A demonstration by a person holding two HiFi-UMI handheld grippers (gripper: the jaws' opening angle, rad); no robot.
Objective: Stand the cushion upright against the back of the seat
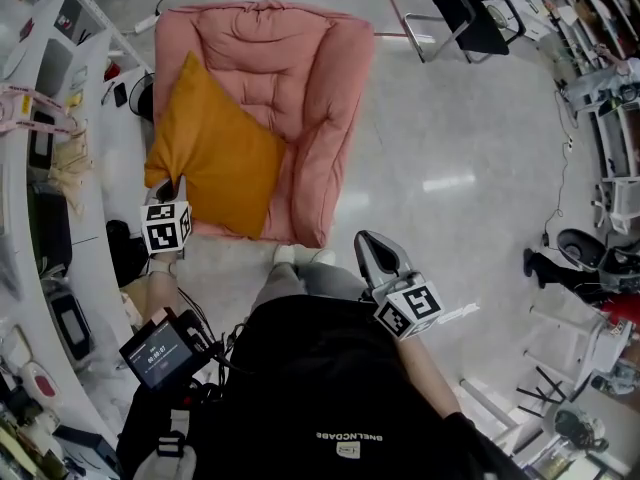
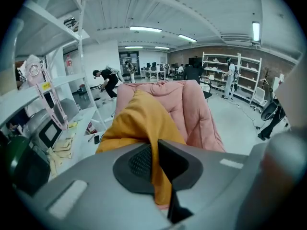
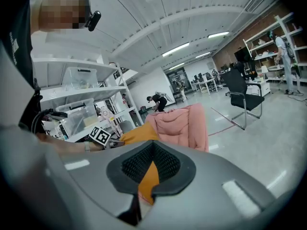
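An orange cushion lies tilted across the left half of a pink padded floor seat, its upper corner up against the seat's left arm. My left gripper is at the cushion's lower left corner, shut on it. In the left gripper view a fold of the orange cushion runs down between the closed pads of the left gripper, with the pink seat behind. My right gripper hangs shut and holds nothing, short of the seat's front right corner. In the right gripper view the right gripper points toward the cushion and the seat.
White shelving with bags and boxes runs close along the seat's left side. The person's white shoes stand at the seat's front edge. A black office chair and racks stand farther off on the shiny floor. A small screen device hangs at the person's left.
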